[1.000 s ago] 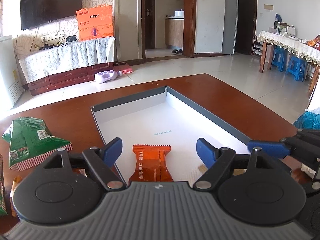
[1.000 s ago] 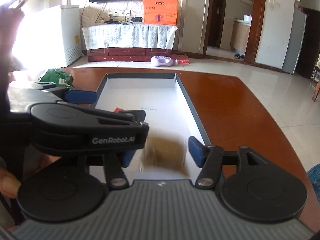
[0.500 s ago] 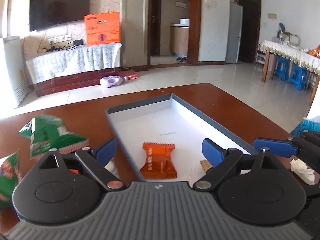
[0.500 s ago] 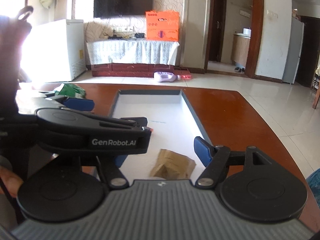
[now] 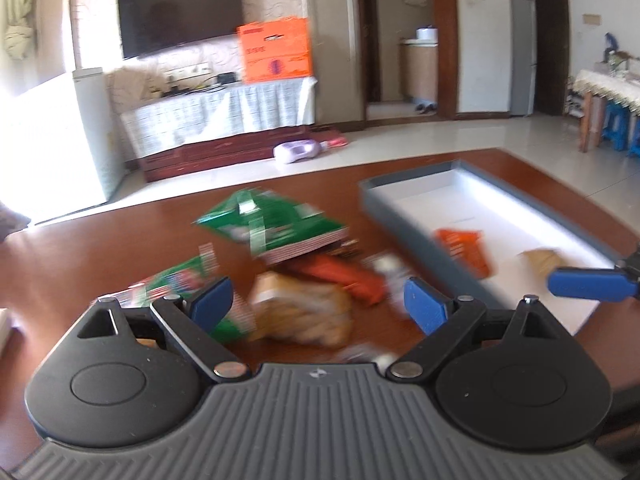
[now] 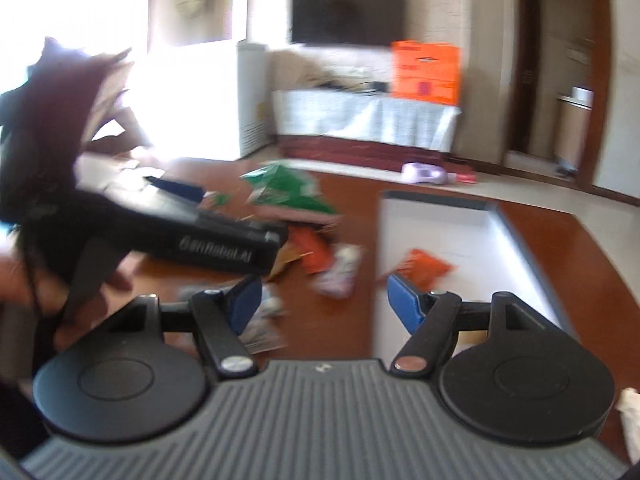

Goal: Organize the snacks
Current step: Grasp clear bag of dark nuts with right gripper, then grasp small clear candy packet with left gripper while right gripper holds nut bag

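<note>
Both frames motion-blurred, fine detail soft.

Left gripper point(image 5: 318, 304): jaws spread wide, nothing between the blue pads, just finished opening. It hangs over the loose snack pile on the glossy red-brown wooden surface point(image 5: 120, 248). Directly ahead of it: a crinkled tan pack point(image 5: 304, 312), puffy, irregular outline. Behind that a flat orange-red wrapper point(image 5: 344, 276), and a green foil bag point(image 5: 272, 224) with a red-and-white striped crimped edge, propped up at a tilt on the pile. Second green pack point(image 5: 180, 280) lies by the left finger.

Right gripper point(image 6: 324, 300): also released, empty, jaws just widened. It sits over the gap between the pile and the tray; a small white-purple wrapper point(image 6: 340, 272) lies ahead of it on the wood.

Tray point(image 5: 404, 220): shallow rectangular box, grey walls, smooth white floor, to the right of the pile. Inside, near end: one orange wrapper with serrated ends point(image 5: 464, 248) and one tan pack point(image 5: 540, 260), apart from each other, both flat.

In the right wrist view the left gripper's black body crosses the left side, a hand point(image 6: 60, 308) gripping its handle.
</note>
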The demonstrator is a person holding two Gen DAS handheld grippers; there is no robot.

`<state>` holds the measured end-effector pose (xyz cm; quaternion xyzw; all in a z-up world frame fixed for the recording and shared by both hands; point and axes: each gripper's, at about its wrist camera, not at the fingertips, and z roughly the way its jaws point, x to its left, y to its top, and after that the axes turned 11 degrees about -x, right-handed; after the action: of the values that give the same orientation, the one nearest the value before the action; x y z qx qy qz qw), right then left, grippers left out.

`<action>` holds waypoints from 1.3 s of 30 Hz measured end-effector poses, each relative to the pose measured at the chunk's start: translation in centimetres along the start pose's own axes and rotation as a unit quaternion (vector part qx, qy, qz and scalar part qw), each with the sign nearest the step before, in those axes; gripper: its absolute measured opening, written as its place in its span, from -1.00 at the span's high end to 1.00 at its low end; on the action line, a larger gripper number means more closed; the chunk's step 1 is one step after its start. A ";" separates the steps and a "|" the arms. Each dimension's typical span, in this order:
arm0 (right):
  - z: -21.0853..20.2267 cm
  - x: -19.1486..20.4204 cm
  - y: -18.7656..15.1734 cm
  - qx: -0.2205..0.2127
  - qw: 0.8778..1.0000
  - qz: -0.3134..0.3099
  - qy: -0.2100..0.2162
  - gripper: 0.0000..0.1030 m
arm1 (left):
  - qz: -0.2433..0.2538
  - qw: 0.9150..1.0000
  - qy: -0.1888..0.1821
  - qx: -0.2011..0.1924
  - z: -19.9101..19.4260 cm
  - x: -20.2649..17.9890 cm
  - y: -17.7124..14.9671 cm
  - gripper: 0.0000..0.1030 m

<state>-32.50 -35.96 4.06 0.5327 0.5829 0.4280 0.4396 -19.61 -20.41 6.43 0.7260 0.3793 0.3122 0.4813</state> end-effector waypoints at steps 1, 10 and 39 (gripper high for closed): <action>0.3 0.8 -0.1 0.005 1.000 -0.011 0.014 -0.39 | -0.002 1.000 0.009 0.004 -0.1 1.0 -0.3 -0.84; 4.7 6.9 -1.5 0.050 0.994 -0.052 0.084 -0.36 | -0.032 0.999 0.034 0.018 -0.1 4.5 -0.7 -0.84; -0.8 3.0 -3.0 0.145 0.988 -0.056 0.000 0.25 | 0.011 0.977 -0.207 0.042 5.0 -7.0 -3.3 -0.81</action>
<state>-34.09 -33.17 1.20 0.5570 0.6681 0.3136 0.3807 -20.00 -27.88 1.01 0.7989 0.2760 0.1443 0.5145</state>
